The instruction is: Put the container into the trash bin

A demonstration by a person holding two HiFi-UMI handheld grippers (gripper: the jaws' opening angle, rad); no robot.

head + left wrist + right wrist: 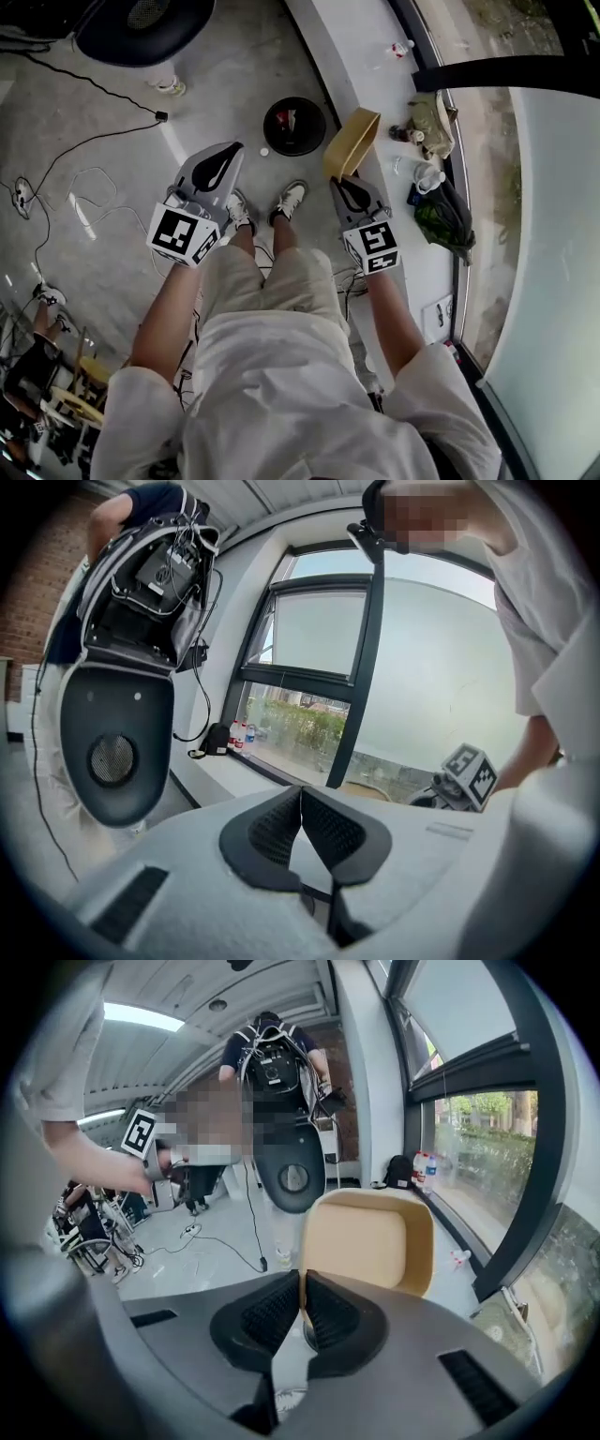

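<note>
One tan container [352, 141], rim pinched in the right gripper's [345, 183] jaws, hangs just right of the floor's black trash bin [294, 125], likely needing a leftward carry; the left gripper's [223, 157] jaws meet empty.

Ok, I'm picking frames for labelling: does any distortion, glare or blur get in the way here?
Head view: even daylight, sharp, the container and trash bin clear. Left gripper view: strong fisheye with dark corners, bright window, one mosaic patch. Right gripper view: same fisheye, container edge crisp in the right tool, mosaic patch left of centre.
</note>
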